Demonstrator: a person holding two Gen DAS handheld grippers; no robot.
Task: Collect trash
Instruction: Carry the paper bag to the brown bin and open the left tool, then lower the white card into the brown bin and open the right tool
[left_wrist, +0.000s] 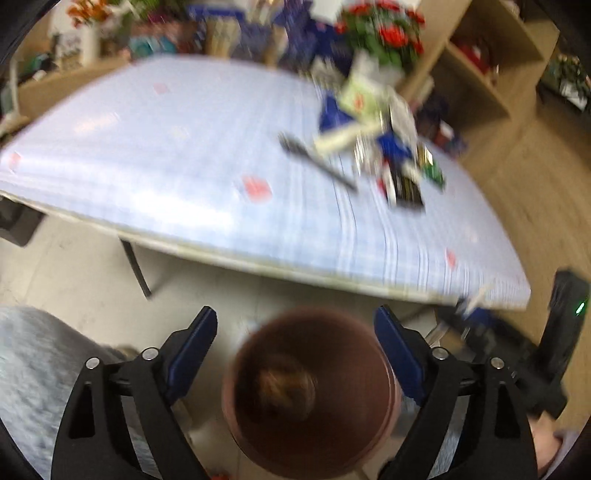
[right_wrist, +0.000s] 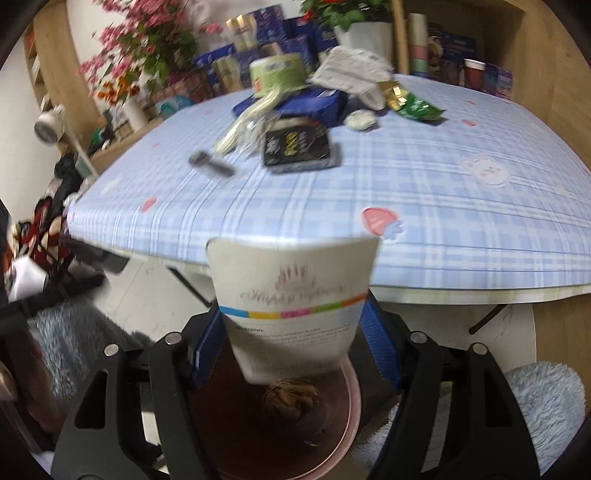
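right tongs (right_wrist: 291, 332) grip card (right_wrist: 291, 295) over bin (right_wrist: 347, 417) | left tongs (left_wrist: 295, 350) open, empty | risk: skewed drop, card snags rim

A bin (right_wrist: 280, 417) is placed on the floor before the table (right_wrist: 406, 192). On the table, a pile of wrappers (right_wrist: 314, 107) is gathered toward twelve o'clock, with a pen (right_wrist: 212, 165) at its nine o'clock.

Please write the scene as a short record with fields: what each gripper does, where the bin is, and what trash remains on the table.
right gripper: shut on white paper box, above the bin
left gripper: open, empty, over the bin
bin: pink, brown inside, on the floor before the table, some trash at its bottom
table: blue checked cloth
remaining trash: pile of wrappers at the far side
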